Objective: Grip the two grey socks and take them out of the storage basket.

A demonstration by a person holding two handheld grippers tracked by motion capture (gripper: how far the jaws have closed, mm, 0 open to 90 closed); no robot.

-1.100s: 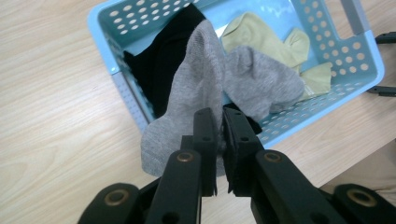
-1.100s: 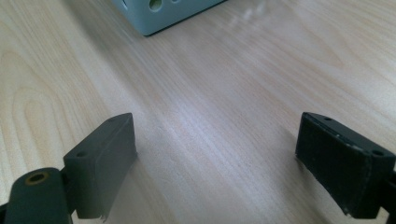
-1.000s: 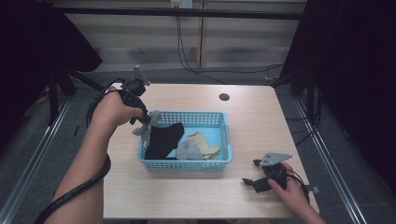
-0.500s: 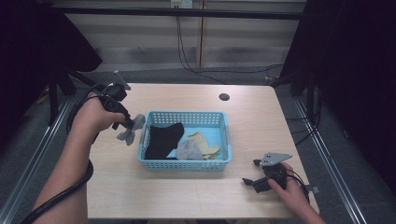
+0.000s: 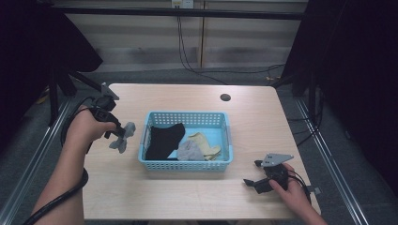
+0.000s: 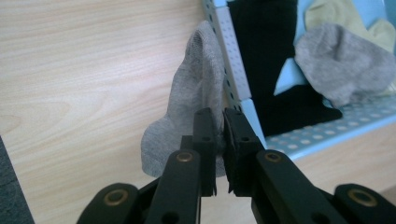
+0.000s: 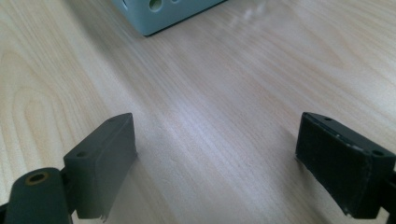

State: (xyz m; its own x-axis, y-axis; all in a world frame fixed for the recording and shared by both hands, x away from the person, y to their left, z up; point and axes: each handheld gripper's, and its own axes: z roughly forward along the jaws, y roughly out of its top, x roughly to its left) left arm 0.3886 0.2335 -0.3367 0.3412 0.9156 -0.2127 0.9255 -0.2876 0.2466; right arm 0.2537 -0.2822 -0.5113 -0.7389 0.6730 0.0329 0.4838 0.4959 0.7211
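Left tool (image 5: pixel 117 133) clamped on grey sock (image 5: pixel 123 137), hanging just outside the left wall of blue basket (image 5: pixel 187 164), long axis dangling down toward worktop (image 5: pixel 141 197). Right tool (image 5: pixel 258 176) spread wide, resting idle off the basket's near right corner. Bare worktop left of basket directly below; left hand nearer.

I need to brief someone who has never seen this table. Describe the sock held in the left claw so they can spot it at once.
Start at the light blue basket in the middle of the wooden table. Just outside its left wall hangs a grey sock, pinched in the left claw. The other grey sock lies inside the basket beside a black sock and a yellow one.
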